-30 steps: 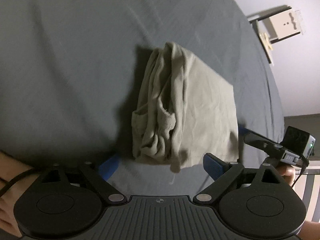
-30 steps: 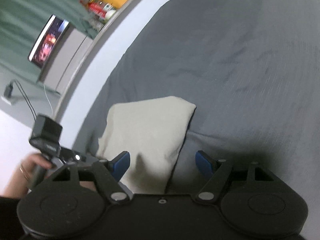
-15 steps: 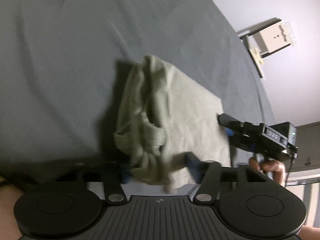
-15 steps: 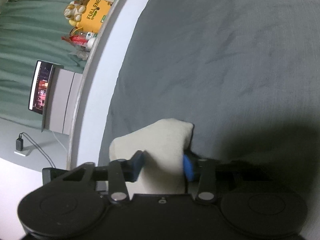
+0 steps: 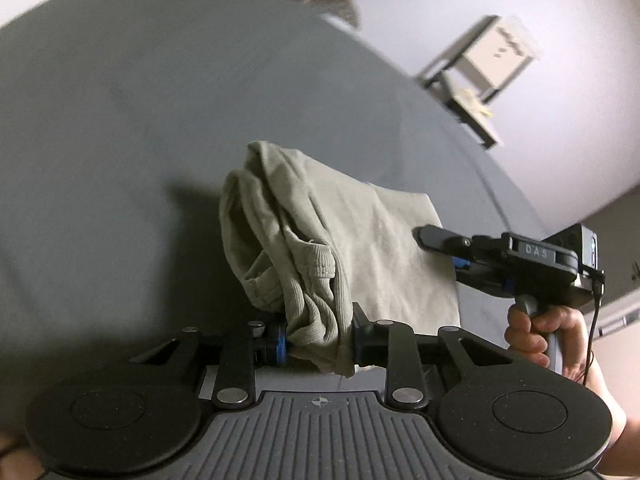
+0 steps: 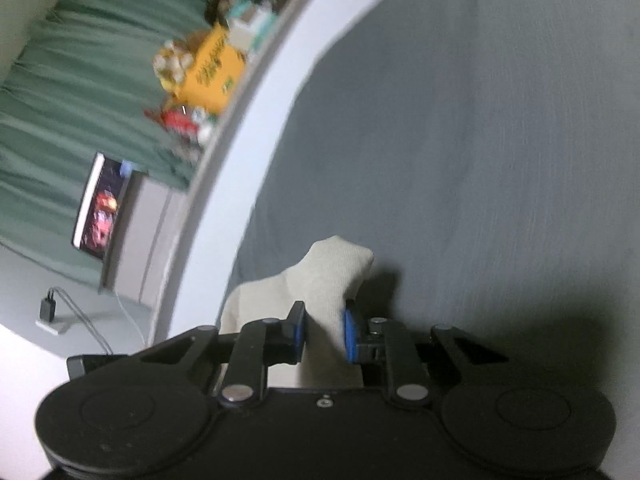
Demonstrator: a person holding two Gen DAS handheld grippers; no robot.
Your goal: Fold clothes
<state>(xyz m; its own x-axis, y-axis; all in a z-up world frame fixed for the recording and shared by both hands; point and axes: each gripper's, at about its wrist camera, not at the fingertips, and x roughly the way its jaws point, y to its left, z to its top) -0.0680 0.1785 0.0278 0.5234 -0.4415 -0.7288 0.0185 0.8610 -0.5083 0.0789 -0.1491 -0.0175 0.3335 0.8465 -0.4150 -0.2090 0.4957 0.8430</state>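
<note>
From the left wrist, the left gripper clamps the folded garment's ribbed edge above the grey bedsheet, its far corner hidden behind the right gripper; from the right wrist, those pads pinch the cloth, its lower part cut off.

Grey bedsheet, white side table, green curtain, yellow box, lit screen

garment over bedsheet, between both grippers
</note>
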